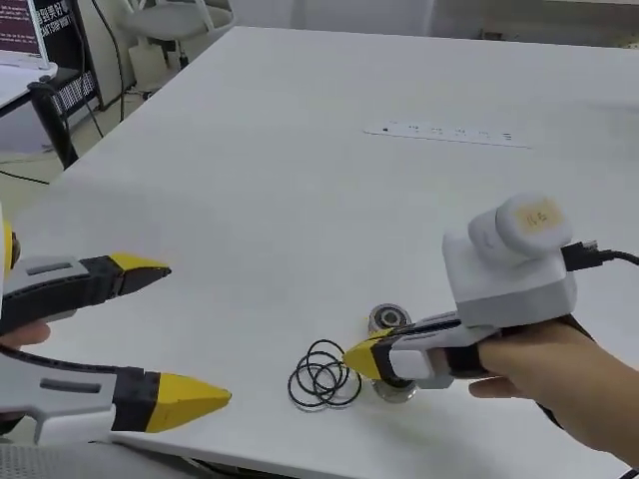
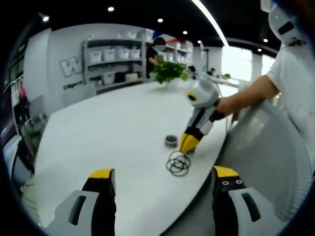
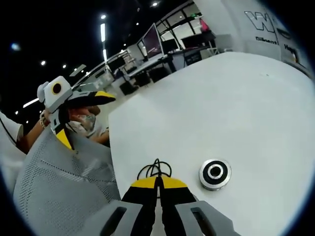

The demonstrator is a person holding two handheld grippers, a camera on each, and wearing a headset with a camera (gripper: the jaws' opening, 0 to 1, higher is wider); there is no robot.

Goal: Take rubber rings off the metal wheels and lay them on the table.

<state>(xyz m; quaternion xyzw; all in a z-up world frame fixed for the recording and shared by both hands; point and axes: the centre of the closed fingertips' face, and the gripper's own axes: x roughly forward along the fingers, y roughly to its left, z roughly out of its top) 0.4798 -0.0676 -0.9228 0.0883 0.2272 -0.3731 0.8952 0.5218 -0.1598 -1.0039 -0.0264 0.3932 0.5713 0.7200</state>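
right gripper [image 1: 351, 357] reaches in low from the right, jaws clenched at the rings [image 1: 321, 377]; left gripper [image 1: 195, 332] gapes wide, hovering.

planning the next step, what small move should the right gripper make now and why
Probably open the right gripper slightly and back it off: its jaws are shut with the tips at the edge of the rubber rings piled on the table, and whether one is pinched I cannot tell. A metal wheel lies just beside them, likely next.
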